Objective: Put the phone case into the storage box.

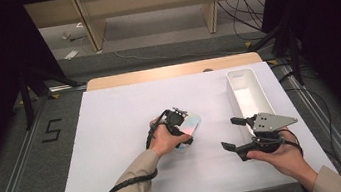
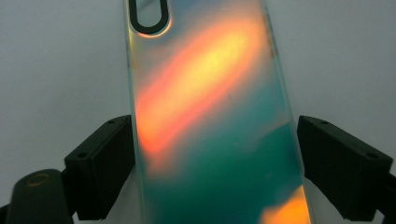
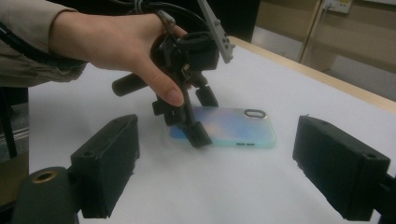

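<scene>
An iridescent phone case [image 1: 190, 125] lies flat on the white tabletop [image 1: 113, 134], back side up, its camera cutout pointing away from the left gripper. My left gripper [image 1: 186, 130] points down over it, one jaw on each long side. In the left gripper view the case [image 2: 210, 116] runs up between the two black pads [image 2: 105, 163], which stand right at its edges with barely any gap. The right gripper view shows the case [image 3: 233, 123] with the left gripper [image 3: 203, 116] straddling it. My right gripper [image 1: 230, 133] hovers to the right, open with nothing between its jaws, aimed at the case.
A long white bin [image 1: 232, 92] stands at the table's right side, just beyond the right gripper. A wooden table edge [image 1: 170, 71] runs along the back. Wooden furniture legs and cables lie on the floor behind.
</scene>
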